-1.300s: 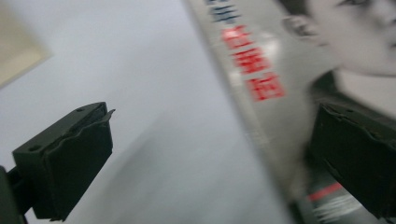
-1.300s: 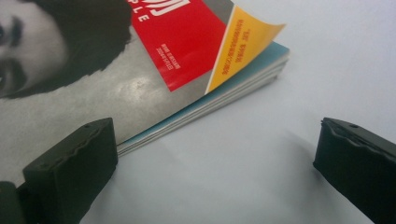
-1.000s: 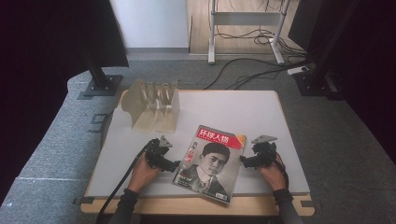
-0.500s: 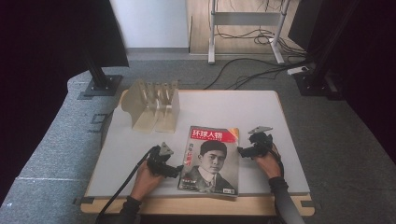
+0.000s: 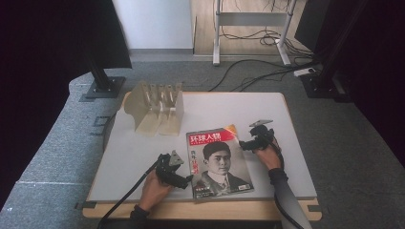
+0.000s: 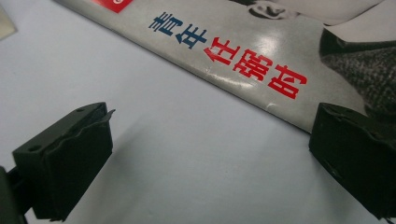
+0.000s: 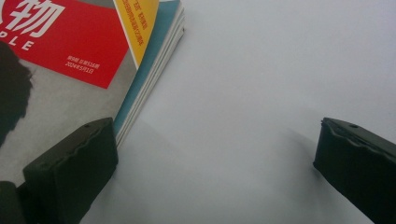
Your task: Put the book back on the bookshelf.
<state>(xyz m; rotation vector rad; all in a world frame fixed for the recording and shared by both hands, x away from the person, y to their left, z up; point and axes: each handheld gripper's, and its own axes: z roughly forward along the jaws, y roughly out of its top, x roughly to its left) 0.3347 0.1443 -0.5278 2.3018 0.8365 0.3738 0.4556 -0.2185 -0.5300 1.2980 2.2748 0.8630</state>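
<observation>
A magazine (image 5: 217, 160) with a red title band and a man's portrait lies flat on the white table (image 5: 138, 148), near the front edge. My left gripper (image 5: 187, 180) sits low at the magazine's lower left edge. Its jaws have just been opening and stand wide, with bare table between them and the cover's edge (image 6: 243, 51) by the right jaw; this left gripper (image 6: 210, 154) holds nothing. My right gripper (image 5: 242, 144) is open at the magazine's upper right edge. In the right gripper view its left jaw rests beside the page stack (image 7: 149, 79), and the right gripper (image 7: 215, 158) is empty.
A light wooden rack with upright dividers (image 5: 155, 107) stands at the table's back left. Cables trail from both grippers over the front edge. Dark stands and floor cables surround the table.
The magazine has turned counter-clockwise and slid a little left. The right gripper moved away from the person along its right edge. The left gripper drifted toward the front edge.
</observation>
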